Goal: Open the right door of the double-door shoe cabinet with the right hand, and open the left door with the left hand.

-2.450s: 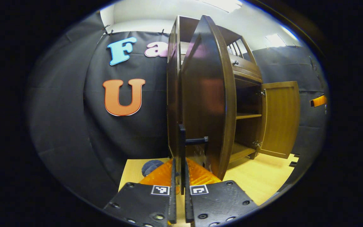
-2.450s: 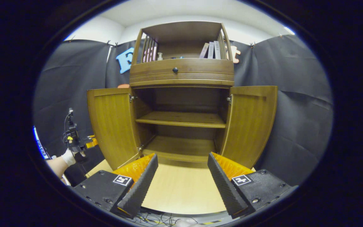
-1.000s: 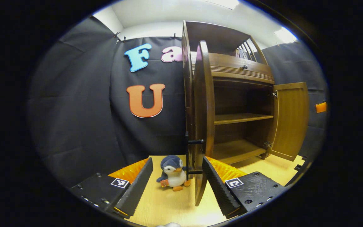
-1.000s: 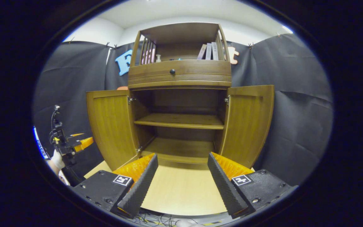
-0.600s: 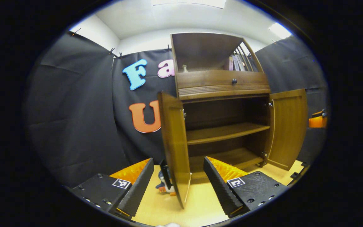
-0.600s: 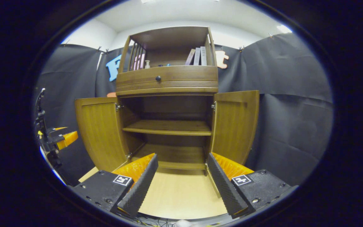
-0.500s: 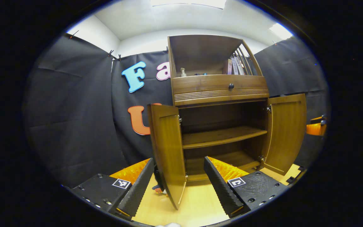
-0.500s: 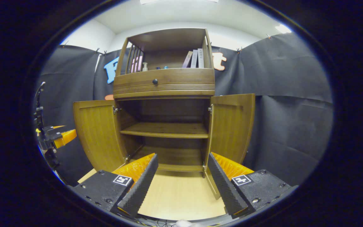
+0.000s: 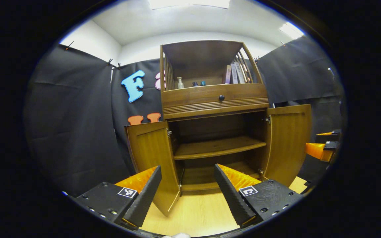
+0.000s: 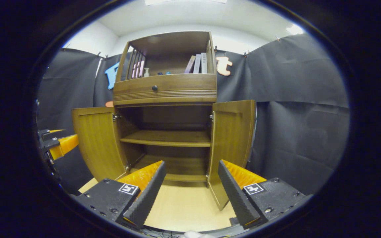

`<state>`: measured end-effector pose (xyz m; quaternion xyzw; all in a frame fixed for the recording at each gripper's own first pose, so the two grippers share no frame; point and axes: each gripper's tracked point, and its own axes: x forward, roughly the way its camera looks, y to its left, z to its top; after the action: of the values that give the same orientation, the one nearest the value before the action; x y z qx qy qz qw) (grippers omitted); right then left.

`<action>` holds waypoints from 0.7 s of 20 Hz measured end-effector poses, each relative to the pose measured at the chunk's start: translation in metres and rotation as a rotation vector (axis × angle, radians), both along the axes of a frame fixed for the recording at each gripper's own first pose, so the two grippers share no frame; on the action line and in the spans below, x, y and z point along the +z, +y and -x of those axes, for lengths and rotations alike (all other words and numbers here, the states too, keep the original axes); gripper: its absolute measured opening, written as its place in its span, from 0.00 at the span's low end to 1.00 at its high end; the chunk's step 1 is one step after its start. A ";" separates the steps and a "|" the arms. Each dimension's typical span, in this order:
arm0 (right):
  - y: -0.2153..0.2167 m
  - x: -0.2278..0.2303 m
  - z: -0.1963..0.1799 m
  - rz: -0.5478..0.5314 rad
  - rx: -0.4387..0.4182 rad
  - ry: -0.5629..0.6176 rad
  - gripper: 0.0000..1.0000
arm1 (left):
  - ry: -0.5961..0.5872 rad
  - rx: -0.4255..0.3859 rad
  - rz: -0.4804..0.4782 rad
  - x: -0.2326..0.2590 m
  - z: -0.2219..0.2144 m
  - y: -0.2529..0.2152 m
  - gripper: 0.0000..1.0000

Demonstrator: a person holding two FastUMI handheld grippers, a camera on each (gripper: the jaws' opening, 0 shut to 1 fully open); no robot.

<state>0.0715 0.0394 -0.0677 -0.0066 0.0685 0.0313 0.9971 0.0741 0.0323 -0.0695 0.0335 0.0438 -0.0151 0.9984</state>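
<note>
Both doors of the shoe cabinet (image 9: 215,99) stand swung wide, the cabinet itself rising from the light wooden floor (image 9: 197,216) against the black cloth wall. In the left gripper view the left door (image 9: 152,158) hangs out from its hinges at about 8 o'clock of the opening, its lower edge reaching down between the left gripper's own fingers, while the right door (image 9: 288,142) stands open at 3 o'clock. In the right gripper view the same left door (image 10: 96,142) sits at 9 o'clock and the right door (image 10: 230,142) at 3 o'clock of the opening. Between them two bare shelves show, an upper shelf (image 10: 167,138) and a lower shelf (image 10: 177,168) just above the floor. Above the opening runs a drawer (image 10: 165,88) with a small dark knob (image 10: 154,88), and higher up, at 12 o'clock, an open top compartment holds a few upright books (image 10: 197,63) and small bottles (image 9: 179,82). The left gripper (image 9: 187,191) has its jaws spread wide and grips nothing, held back from the cabinet; it also shows at 9 o'clock in the right gripper view. The right gripper (image 10: 190,190) is likewise spread wide and empty, clear of the doors, its orange finger showing at 3 o'clock in the left gripper view.
</note>
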 end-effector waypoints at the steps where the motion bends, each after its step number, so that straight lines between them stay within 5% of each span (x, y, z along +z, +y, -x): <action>1: -0.001 0.001 0.003 -0.003 0.000 -0.003 1.00 | 0.004 0.003 0.009 -0.001 0.002 -0.002 0.96; 14: 0.005 0.011 0.008 0.022 0.026 -0.039 1.00 | 0.010 0.069 0.032 0.004 0.019 0.014 0.96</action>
<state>0.0637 0.0445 -0.0567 -0.0193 0.0493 0.0434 0.9977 0.0555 0.0464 -0.0658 0.0157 0.0495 0.0186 0.9985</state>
